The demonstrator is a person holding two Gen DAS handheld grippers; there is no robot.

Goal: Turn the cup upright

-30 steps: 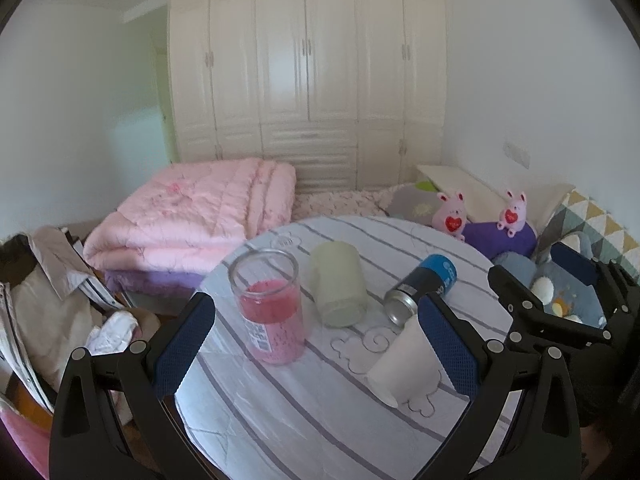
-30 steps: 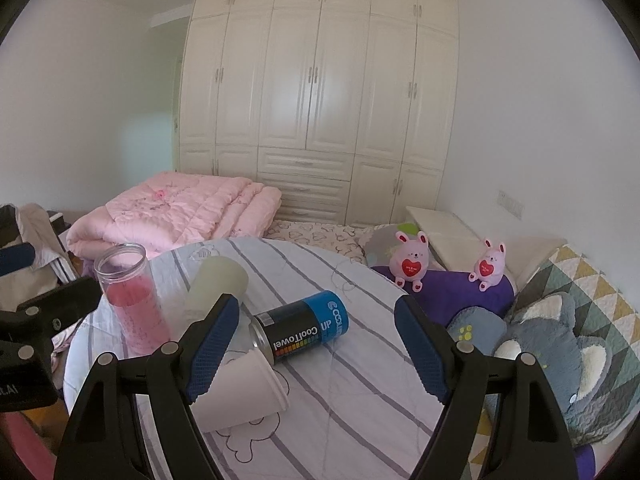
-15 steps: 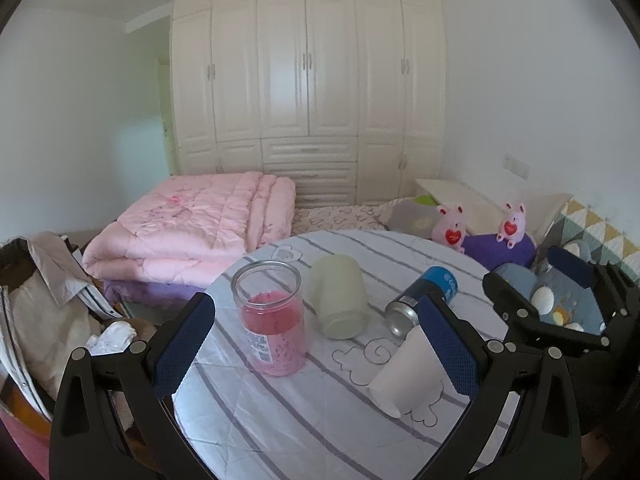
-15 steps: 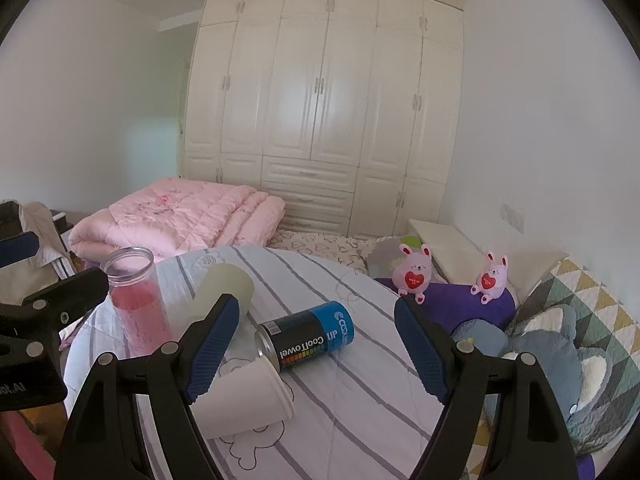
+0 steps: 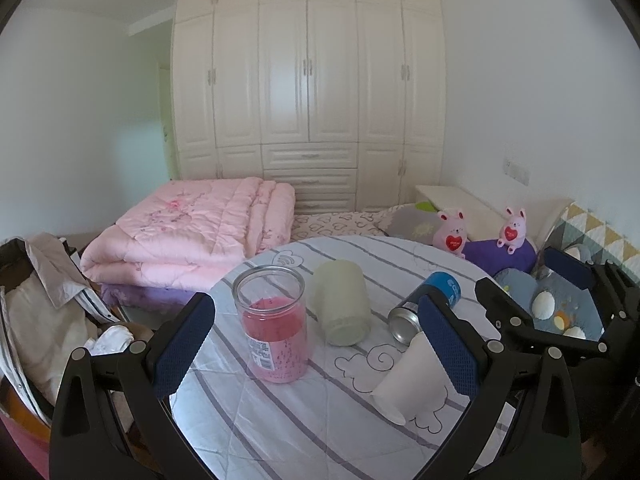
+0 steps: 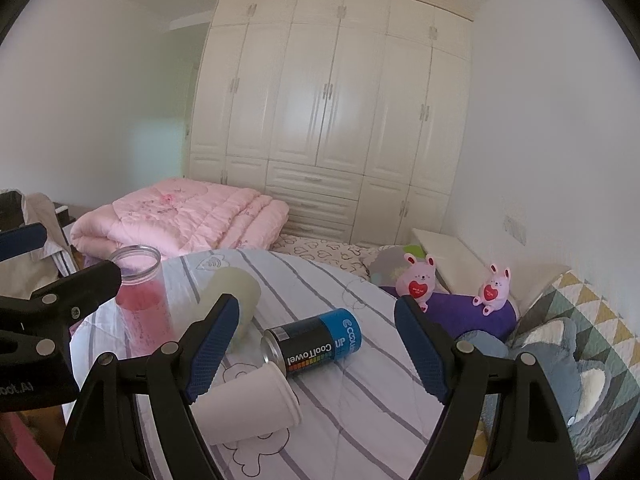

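White paper cup (image 5: 414,378) lies tipped beside the can (image 6: 316,342), perhaps touching; both grippers (image 5: 316,346) (image 6: 316,346) gape, holding nothing.

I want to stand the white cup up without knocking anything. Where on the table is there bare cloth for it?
Bare striped cloth lies near the front edge of the table, below the pink jar and left of the white paper cup. More lies right of the blue can. It is crowded around the frosted cup, the jar and the can.
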